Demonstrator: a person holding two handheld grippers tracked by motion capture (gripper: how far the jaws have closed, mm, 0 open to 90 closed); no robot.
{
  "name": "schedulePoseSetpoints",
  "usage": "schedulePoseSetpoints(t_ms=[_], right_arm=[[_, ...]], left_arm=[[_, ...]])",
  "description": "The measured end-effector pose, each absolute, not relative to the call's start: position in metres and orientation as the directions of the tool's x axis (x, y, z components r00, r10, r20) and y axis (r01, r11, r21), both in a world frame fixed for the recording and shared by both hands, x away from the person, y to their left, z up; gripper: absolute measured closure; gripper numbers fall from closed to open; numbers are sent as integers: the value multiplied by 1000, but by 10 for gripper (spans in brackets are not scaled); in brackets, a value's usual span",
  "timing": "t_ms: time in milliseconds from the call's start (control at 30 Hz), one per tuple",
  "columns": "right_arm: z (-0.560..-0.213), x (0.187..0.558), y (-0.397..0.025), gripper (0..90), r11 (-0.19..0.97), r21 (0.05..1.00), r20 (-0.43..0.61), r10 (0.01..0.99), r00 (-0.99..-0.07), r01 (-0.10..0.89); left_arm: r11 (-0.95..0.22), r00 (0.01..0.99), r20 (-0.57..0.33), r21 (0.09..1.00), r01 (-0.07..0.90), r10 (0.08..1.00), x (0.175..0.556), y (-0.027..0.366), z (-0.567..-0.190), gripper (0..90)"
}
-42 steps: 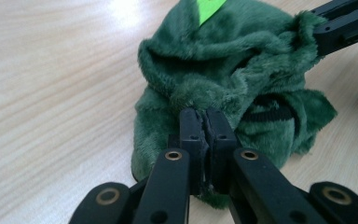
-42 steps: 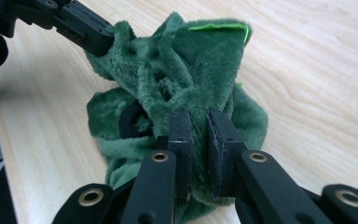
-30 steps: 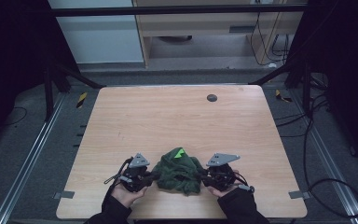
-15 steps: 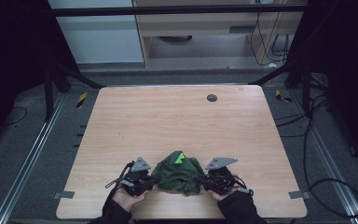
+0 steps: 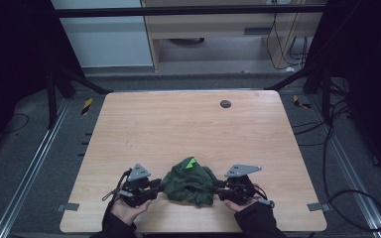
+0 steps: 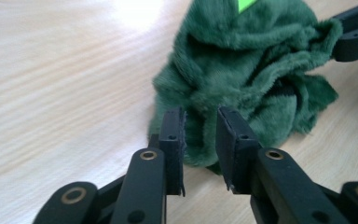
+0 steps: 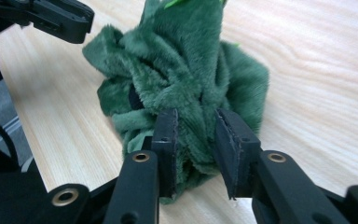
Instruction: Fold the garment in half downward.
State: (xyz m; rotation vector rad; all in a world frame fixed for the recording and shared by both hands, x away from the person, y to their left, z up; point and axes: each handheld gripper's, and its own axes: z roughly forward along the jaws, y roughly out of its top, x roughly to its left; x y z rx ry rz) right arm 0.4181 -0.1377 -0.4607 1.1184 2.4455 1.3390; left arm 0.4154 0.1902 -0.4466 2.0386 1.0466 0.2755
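A crumpled dark green fleece cloth sits bunched in a heap near the front edge of the wooden counter, about centred left to right, with a small bright green tag showing at the top of the heap on its far side. The left tongs are at the cloth's left side, held in the person's left hand; in the left gripper view the cloth reaches into the gap and a fold of fleece lies between the two black jaws, which stand narrow with a small gap; whether they truly pinch that fold I cannot tell. The right tongs are at the cloth's right side, held in the right hand; in the right gripper view the cloth bulges between the jaws, a thick wad filling the gap, so the right tongs hold the cloth. Each gripper view also catches the other gripper's black jaw at the far edge of the heap. The cloth rests on the counter, folds piled up and tilted, no flat spread. A small dark round disc lies far off near the counter's back edge, well apart from the cloth. Grey floor and black frame legs surround the counter.
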Motion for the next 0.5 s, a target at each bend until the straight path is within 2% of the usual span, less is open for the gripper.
schedulePoseSetpoints(t_ms=[300,500], right_arm=[[-449,425,-146,686,287,799,212,688,-694,528],[-442,440,-149,741,261,820,191,714,-674,509]], left_arm=[[-266,587,-169,770,581,792,428,206,-434,727],[-245,558,-155,781,575,815,443,209,-431,780]])
